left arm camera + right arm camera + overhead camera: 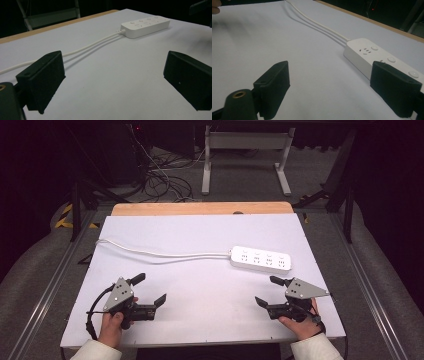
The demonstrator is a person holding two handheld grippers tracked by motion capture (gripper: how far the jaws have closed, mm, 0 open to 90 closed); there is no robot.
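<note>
1. A white sheet (200, 310) covers the table top, smooth and matte, with a strip of bare pale wood (200, 208) along the far edge.
2. The left gripper (150, 292) hovers near the sheet's near left corner. Its two black jaws stand wide apart with nothing between them, only open white surface.
3. The right gripper (267, 292) sits near the near right corner, close to the sheet's right edge. Its jaws are also spread wide and hold nothing.
4. A white power strip (261, 259) lies flat on the sheet, ahead of the right gripper's jaws and just beyond their tips. It is a long, glossy plastic bar with rounded corners, a row of sockets and small round buttons on top.
5. In the right gripper view, the power strip (372, 56) passes partly behind the right-hand jaw, apart from it.
6. In the left gripper view, the power strip (146, 24) lies well ahead of the jaws, toward the right-hand one.
7. A thin, round white cord (160, 253) runs from the strip's left end in a gentle curve toward the sheet's far left edge, crossing well ahead of the left gripper's jaws.
8. Between the two grippers the sheet is bare, a broad open stretch.
9. The jaws are blocky, matte black wedges with flat inner faces.
</note>
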